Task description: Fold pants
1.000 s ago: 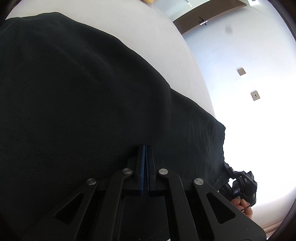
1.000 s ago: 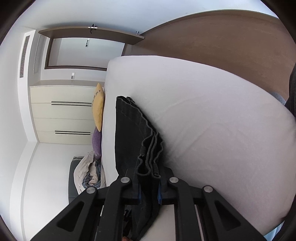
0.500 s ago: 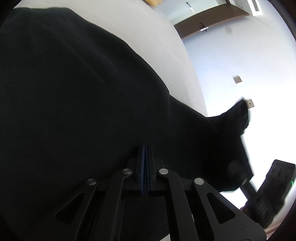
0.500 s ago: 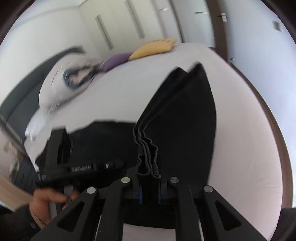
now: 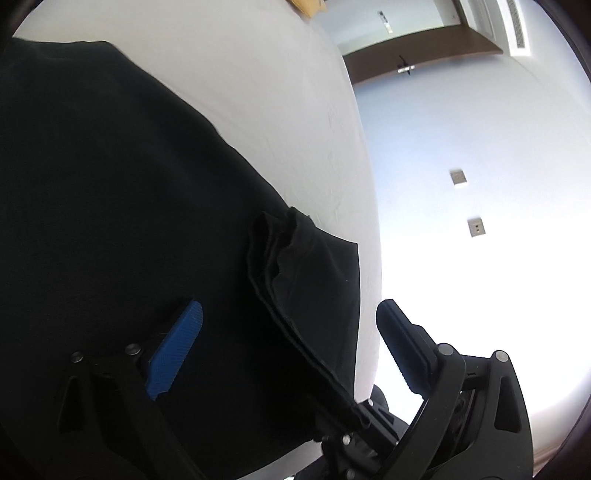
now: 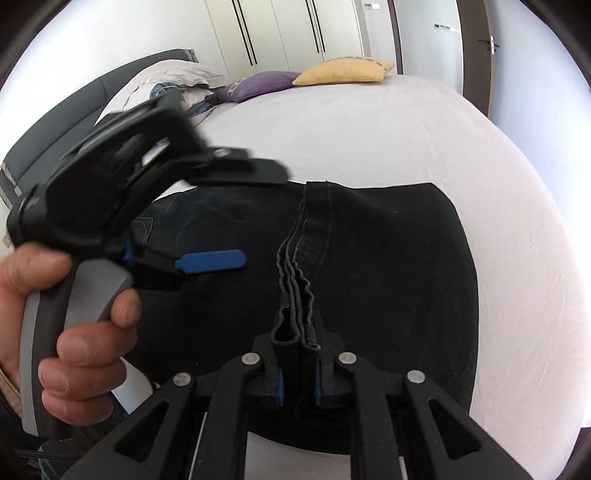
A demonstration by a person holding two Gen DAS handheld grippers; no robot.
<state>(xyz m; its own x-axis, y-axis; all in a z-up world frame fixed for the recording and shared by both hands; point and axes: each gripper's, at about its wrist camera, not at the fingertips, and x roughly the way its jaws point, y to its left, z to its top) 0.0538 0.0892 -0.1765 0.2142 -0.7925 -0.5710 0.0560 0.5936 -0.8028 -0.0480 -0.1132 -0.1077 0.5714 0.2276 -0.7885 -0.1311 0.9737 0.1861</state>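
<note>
Black pants (image 6: 388, 258) lie folded on the white bed (image 6: 369, 133); they fill the left wrist view (image 5: 110, 221) too. My right gripper (image 6: 298, 373) is shut on the stacked hem layers of the pants at the near edge. My left gripper (image 5: 290, 343) is open and empty, its blue pads (image 5: 177, 347) spread wide over the pants. It also shows in the right wrist view (image 6: 210, 260), held in a hand at the left, above the cloth. The right gripper's tip shows low in the left wrist view (image 5: 354, 417), clamping the fold.
A yellow cushion (image 6: 343, 70) and a purple cushion (image 6: 258, 85) lie at the bed's far end beside a white pillow (image 6: 170, 74). A dark headboard (image 6: 55, 118) runs on the left. White wardrobes (image 6: 288, 33) and a door stand behind.
My left gripper has let go of the pants and opened wide. My right gripper has swung the hem over and laid it on the pants, still clamped.
</note>
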